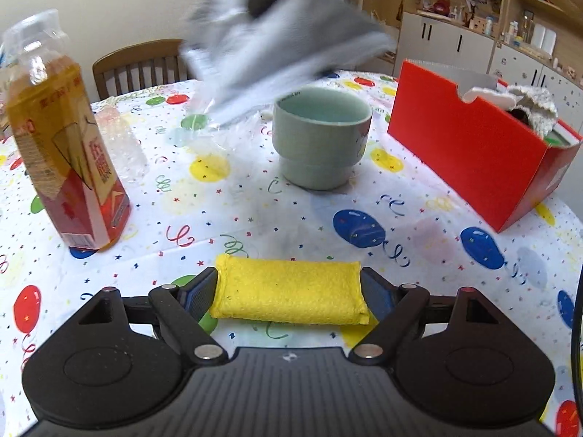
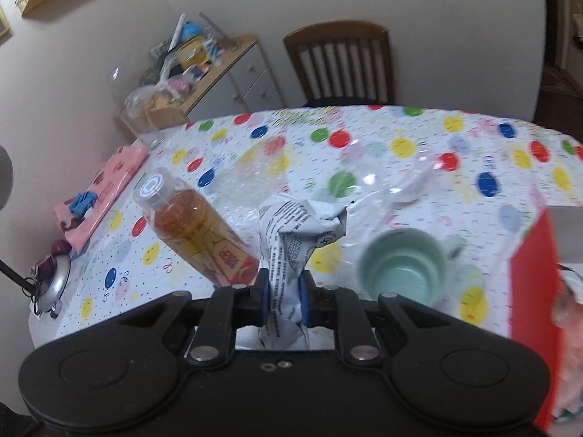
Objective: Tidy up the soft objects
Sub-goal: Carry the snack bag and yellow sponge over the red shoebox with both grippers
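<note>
Sponge [image 1: 289, 291], yellow and flat, sits crosswise between the fingers of the left gripper [image 1: 289, 293], whose blue pads touch its two short ends; it is held low over the balloon-print tablecloth [image 1: 255, 204], though whether it rests on the cloth cannot be told. The right gripper [image 2: 285, 296] is pinched tight on a crumpled grey-white printed pouch [image 2: 291, 240], which rises twisted out of the narrow gap between the pads; in the left wrist view the same pouch [image 1: 280, 47] appears as a blurred grey shape up in the air above the table, beyond the cup. A pale green cup [image 1: 320, 138] stands upright near the middle of the table. To its right is an open red box [image 1: 470, 156] with soft white and grey knitted items [image 1: 528, 102] showing over its rim. To the left stands a bottle of amber drink [image 1: 62, 153] with a clear cap and a red and yellow label. Crinkled clear plastic wrap [image 2: 251, 182] lies on the cloth behind the bottle and cup. A wooden chair [image 2: 342, 62] stands at the far edge of the table.
</note>
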The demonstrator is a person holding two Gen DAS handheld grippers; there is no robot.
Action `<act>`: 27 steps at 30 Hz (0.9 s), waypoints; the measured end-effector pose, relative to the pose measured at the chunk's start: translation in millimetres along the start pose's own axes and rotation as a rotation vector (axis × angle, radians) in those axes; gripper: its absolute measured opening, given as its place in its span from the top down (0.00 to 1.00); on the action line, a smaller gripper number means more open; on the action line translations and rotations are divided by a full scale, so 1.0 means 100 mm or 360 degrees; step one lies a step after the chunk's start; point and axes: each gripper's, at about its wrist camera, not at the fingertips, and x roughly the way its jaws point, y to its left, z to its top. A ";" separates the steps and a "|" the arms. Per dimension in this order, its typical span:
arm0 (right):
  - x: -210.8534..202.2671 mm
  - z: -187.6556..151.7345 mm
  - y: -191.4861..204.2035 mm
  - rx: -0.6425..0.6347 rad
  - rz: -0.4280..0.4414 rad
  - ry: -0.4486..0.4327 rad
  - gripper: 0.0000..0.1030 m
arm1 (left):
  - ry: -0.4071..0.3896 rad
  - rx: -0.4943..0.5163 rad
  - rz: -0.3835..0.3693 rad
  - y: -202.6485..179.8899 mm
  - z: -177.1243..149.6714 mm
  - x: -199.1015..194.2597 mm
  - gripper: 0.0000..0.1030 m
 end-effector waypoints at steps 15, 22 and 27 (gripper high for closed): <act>-0.99 -0.39 -0.55 0.0099 -0.0077 -0.0178 0.85 | -0.0145 -0.0054 0.0035 -0.29 0.40 -0.55 0.19; -1.41 -0.53 -0.98 0.0137 -0.0115 -0.0257 0.85 | -0.0204 -0.0048 0.0025 -0.63 0.68 -0.66 0.19; -1.65 -0.61 -1.32 0.0173 -0.0147 -0.0298 0.85 | -0.0244 -0.0030 0.0008 -0.93 0.89 -0.67 0.19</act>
